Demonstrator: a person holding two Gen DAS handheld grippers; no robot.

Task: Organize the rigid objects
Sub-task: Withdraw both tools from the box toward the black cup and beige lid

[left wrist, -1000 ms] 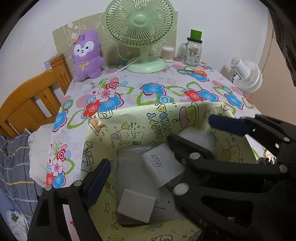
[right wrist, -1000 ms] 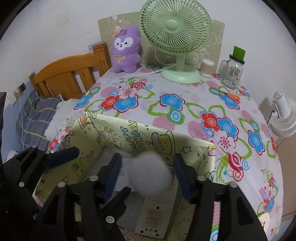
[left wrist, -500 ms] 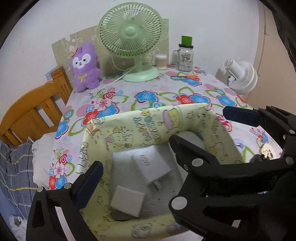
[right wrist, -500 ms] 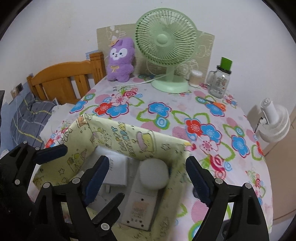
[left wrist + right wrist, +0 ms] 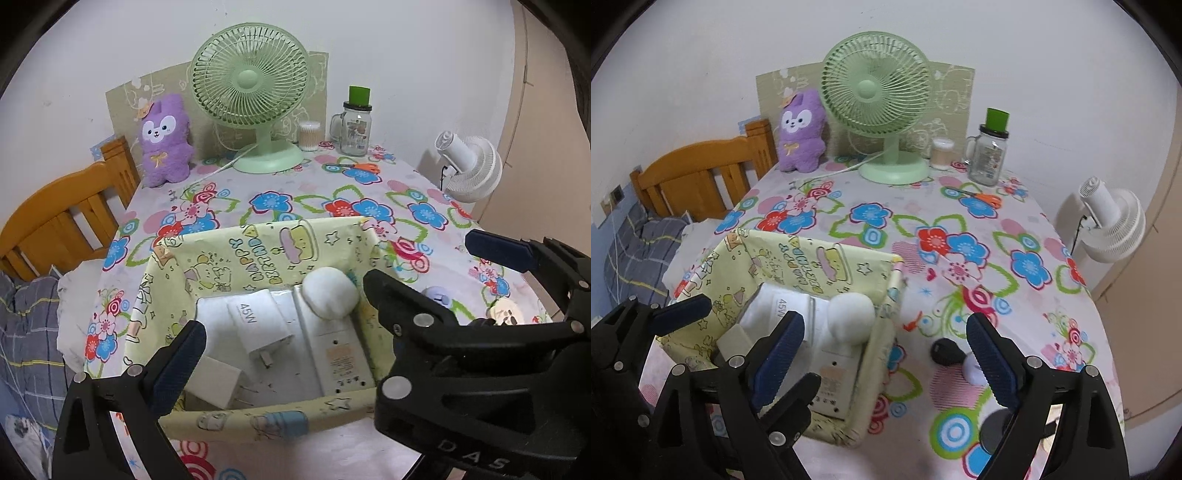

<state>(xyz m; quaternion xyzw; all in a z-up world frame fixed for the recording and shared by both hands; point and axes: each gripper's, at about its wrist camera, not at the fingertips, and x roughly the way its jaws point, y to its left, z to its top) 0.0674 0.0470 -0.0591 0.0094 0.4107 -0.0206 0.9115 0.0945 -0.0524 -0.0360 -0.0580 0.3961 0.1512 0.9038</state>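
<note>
Right wrist view: left claw stood spread and empty above the yellow box, where the power strip lay lengthwise front-to-back under a white ball; right claw, still opening, gripped nothing.

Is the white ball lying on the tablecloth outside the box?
No, the white ball sits inside the yellow box, on the chargers.
</note>
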